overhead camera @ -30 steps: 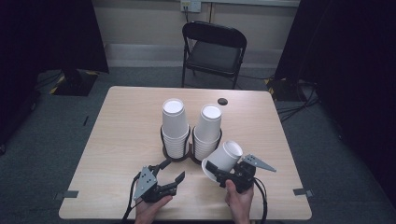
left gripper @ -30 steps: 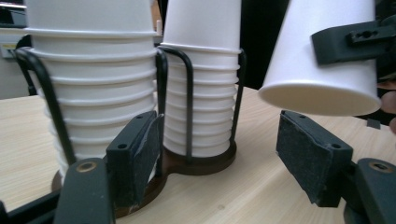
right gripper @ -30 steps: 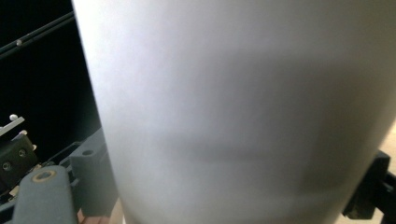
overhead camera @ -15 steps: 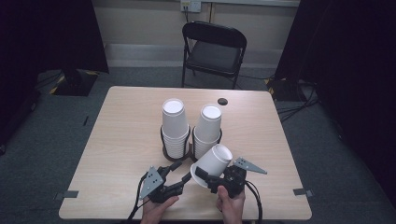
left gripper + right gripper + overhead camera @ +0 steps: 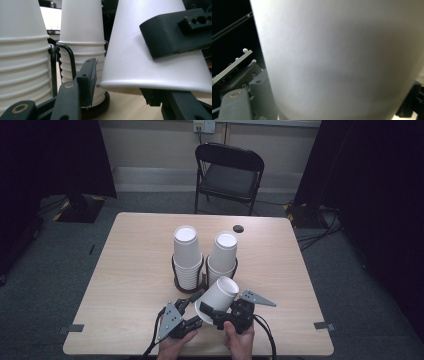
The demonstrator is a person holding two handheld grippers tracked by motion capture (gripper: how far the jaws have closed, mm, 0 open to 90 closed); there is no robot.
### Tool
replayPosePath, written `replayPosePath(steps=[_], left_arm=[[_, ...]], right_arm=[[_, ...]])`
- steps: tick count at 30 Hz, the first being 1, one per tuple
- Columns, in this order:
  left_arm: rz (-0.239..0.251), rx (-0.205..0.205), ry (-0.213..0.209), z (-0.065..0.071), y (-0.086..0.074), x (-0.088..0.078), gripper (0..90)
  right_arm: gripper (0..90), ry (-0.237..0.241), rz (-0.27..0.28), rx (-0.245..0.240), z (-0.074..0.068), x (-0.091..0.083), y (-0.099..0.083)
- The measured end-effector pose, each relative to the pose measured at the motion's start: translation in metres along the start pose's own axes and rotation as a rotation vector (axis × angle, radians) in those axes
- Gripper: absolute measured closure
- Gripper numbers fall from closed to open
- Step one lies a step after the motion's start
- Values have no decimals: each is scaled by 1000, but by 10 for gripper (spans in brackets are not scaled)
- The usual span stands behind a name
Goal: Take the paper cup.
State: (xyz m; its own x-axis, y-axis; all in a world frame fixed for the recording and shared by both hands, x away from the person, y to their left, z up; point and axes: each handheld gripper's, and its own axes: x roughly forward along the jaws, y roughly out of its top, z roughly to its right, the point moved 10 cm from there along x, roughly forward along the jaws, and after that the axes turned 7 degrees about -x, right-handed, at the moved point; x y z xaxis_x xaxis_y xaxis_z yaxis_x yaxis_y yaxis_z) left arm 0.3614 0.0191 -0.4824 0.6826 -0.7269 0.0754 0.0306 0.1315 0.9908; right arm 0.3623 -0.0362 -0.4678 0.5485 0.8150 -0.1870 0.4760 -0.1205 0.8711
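1. Your right tongs hold a loose white cup, tilted, above the bench near the two racked stacks.
2. Left tongs stand parted at its rim.
3. Likely next: grip rim, separate.

On the table, two cup stacks stand side by side in a holder: left stack, right stack. A tilted cup lies before them; a chair stands behind the table
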Motion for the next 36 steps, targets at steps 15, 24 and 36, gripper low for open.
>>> replayPosePath(steps=[15, 24, 36], left_arm=[[12, 70, 77, -3, -1, 0, 805], [-29, 56, 52, 0, -7, -2, 842], [-60, 9, -12, 3, -12, -5, 845]], right_arm=[[104, 24, -7, 14, 0, 0, 1], [76, -3, 14, -3, 5, -2, 2], [96, -51, 87, -21, 12, -10, 17]])
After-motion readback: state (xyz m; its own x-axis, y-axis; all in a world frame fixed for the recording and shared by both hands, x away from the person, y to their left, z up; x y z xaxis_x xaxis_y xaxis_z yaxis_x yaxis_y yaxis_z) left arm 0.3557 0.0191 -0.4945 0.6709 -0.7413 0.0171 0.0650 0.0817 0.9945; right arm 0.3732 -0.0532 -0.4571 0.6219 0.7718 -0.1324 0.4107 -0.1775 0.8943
